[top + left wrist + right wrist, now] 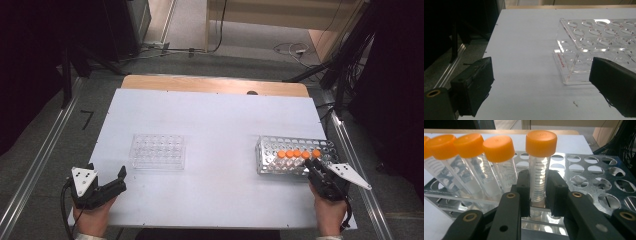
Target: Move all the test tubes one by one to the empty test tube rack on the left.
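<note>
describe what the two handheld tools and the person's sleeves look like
Both tools are black. The left tool has two blocky black jaws, a brass-coloured insert, a grey three-cornered plate with dark dots and a black cable trailing down. The right tool shows brass-ringed pivot holes and a similar grey plate. Pale cuffs show at both wrists.

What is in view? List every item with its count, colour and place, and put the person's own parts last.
table: one, white top with a wooden far edge, centre of the high view.
clear rack: one, transparent, holes show nothing in them, left of centre on the table.
metal rack: one, silvery, perforated, right side of the table.
capped tubes: five, clear with orange caps, in a row in the metal rack.
gripped tube: one of those five, upright, at the right end of the row.
left hand-held gripper: one, black, open, near left table edge.
right hand-held gripper: one, black, shut on the gripped tube.
hands: two, at the near edge.
</note>
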Demonstrator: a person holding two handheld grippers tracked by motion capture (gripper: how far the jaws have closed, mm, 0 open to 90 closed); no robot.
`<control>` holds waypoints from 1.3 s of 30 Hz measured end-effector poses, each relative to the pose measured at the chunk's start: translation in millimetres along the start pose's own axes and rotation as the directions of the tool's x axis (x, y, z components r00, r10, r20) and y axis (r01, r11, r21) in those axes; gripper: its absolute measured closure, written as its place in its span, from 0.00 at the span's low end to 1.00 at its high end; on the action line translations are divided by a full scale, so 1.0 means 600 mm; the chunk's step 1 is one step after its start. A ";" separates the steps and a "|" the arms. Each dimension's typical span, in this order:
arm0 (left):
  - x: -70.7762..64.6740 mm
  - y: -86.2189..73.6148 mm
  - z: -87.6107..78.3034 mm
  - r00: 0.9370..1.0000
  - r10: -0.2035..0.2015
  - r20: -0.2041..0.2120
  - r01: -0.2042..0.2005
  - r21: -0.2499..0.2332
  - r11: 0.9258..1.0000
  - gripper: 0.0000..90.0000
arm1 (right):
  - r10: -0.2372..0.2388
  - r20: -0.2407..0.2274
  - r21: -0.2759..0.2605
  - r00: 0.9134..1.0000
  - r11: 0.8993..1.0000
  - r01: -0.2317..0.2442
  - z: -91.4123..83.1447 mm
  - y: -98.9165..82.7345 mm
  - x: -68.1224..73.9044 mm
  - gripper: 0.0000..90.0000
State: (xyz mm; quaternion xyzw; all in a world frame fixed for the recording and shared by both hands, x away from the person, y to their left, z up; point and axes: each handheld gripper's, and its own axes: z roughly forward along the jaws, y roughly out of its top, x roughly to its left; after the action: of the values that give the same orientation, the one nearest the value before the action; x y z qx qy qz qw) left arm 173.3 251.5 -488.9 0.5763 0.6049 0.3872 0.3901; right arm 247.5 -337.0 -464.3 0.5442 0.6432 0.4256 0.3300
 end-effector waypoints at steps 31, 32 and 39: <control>-0.001 0.000 -0.005 1.000 0.000 -0.009 0.000 -0.015 1.000 0.06 | -0.042 -0.041 -0.160 0.998 0.986 0.035 -0.102 0.030 0.032 0.80; -0.001 0.000 -0.005 1.000 0.000 -0.009 0.000 -0.015 1.000 0.06 | -0.042 -0.041 -0.160 0.998 0.986 0.035 -0.102 0.030 0.032 0.80; -0.006 0.001 -0.008 1.000 0.006 -0.011 -0.006 -0.018 1.000 0.06 | -0.050 -0.095 -0.125 0.994 0.991 0.038 -0.111 0.016 0.054 0.80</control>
State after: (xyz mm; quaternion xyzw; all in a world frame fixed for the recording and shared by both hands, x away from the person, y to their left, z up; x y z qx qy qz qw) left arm 169.5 247.7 -486.3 0.5724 0.6018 0.3970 0.3906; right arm 186.4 -317.5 -426.5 0.4872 0.6431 0.4830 0.3403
